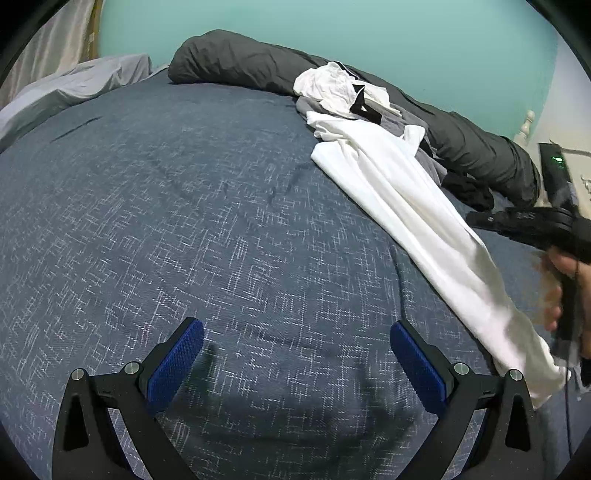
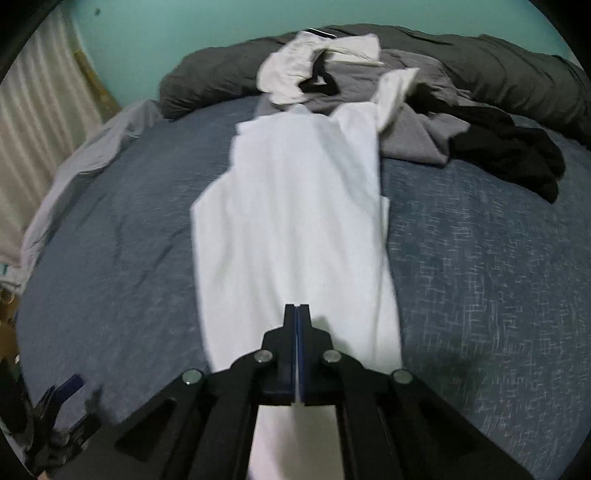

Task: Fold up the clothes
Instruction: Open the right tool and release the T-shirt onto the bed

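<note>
Left wrist view looks down on a wide bed (image 1: 184, 221) covered in a navy blanket with a pale crosshatch weave. The left gripper (image 1: 297, 363) hangs just above that blanket with its blue-padded fingers (image 1: 177, 363) spread wide apart and nothing between them. To its right, a long white garment (image 1: 417, 221) runs in a drawn-out strip from the pile of clothes (image 1: 354, 99) near the far side of the bed down toward the near right edge, where the person's right hand (image 1: 565, 288) holds the black handle of the other tool.

From the right wrist view, the right gripper (image 2: 297, 308) has its fingers pressed together on the near end of the white garment (image 2: 295, 221); a thin sliver of white cloth shows in the seam between the pads. The cloth stretches away from the tips, lying mostly flat on the blanket, and reaches the pile at the far end. There, a second white piece (image 2: 295, 62) lies crumpled on top of a grey garment (image 2: 413, 140), and a black garment (image 2: 517, 151) lies just right of the grey one. A dark grey duvet roll (image 2: 498, 62) runs along the far side of the bed, against a teal wall (image 2: 184, 29). A pale grey sheet (image 2: 85, 162) is bunched at the left edge of the bed.
</note>
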Tool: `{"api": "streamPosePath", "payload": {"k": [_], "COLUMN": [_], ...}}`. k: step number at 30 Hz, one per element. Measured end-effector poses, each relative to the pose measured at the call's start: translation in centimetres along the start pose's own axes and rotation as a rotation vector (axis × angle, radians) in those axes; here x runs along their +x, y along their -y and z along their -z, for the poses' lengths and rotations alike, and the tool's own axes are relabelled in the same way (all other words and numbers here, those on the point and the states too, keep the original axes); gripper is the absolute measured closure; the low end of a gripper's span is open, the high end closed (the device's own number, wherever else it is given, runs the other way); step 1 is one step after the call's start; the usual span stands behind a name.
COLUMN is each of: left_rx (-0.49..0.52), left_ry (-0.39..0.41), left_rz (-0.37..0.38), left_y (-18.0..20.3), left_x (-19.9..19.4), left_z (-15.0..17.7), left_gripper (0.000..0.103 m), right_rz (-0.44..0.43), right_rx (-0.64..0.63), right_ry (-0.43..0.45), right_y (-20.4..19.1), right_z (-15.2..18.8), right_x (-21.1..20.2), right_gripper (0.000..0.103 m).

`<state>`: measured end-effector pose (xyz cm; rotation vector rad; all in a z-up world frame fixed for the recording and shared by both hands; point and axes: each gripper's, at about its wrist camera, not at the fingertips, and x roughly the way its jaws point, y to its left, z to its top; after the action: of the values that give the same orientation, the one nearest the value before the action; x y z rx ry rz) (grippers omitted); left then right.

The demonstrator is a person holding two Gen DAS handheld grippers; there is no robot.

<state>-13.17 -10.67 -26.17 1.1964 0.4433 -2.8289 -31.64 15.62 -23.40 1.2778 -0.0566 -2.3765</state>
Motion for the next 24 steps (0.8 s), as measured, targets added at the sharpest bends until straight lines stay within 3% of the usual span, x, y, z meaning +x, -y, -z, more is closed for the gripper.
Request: {"api": "streamPosePath", "payload": {"k": [4,5,6,7,8,12,15,16,17,22,24], "left_rx": [0.005,0.011,0.017,0.018,0.015,0.018,0.009,0.007,0.006,0.003,0.003], "left_ry": [0.006,0.008,0.011,0.011,0.01,0.004,-0.003,-0.005,-0.006,-0.005,-0.001], "left_rz": [0.002,0.0,-0.002,-0.003,0.0,0.0,0.0,-0.001,-0.002,-0.007,-0.007], "left_y": [0.3,0.3,0.4,0.4,0.3,0.3,0.0,-0.1,-0.1,-0.3,-0.3], "left_x": [-0.3,-0.3,-0.4,-0.4,-0.4,-0.1,0.3,0.4,0.4,0.5,0.4], "left_z": [0.2,0.2,0.2,0.2,0.2,0.1,0.1,0.0,0.0,0.0,0.0], "left_gripper": [0.0,0.0,0.0,0.0,0.0,0.0,0.0,0.0,0.0,0.0,0.0], "right_rz": [0.04,0.051,0.061,0.071,0.076,0.062,0.077,0.081,0.085,0.079,0.068], "right_rx": [0.013,0.049,0.084,0.12,0.147,0.189,0.147,0.127,0.107,0.033,0.005], "right_ry": [-0.011,-0.012,-0.012,-0.013,-0.009,0.007,-0.01,-0.009,-0.008,0.013,0.039], "right_y": [0.6,1.2,1.8,2.4,2.8,3.5,2.9,2.6,2.3,1.1,0.7], "right_z": [0.0,-0.2,-0.5,-0.7,-0.8,-1.2,-1.5,-1.5,-1.5,-1.5,-1.2], "right_x": [-0.9,-0.8,-0.7,-0.5,-0.4,0.9,2.5,2.9,3.2,3.2,2.1], "right_gripper": [0.103,0.097,0.088,0.06,0.043,0.043,0.043,0.047,0.06,0.099,0.099]}}
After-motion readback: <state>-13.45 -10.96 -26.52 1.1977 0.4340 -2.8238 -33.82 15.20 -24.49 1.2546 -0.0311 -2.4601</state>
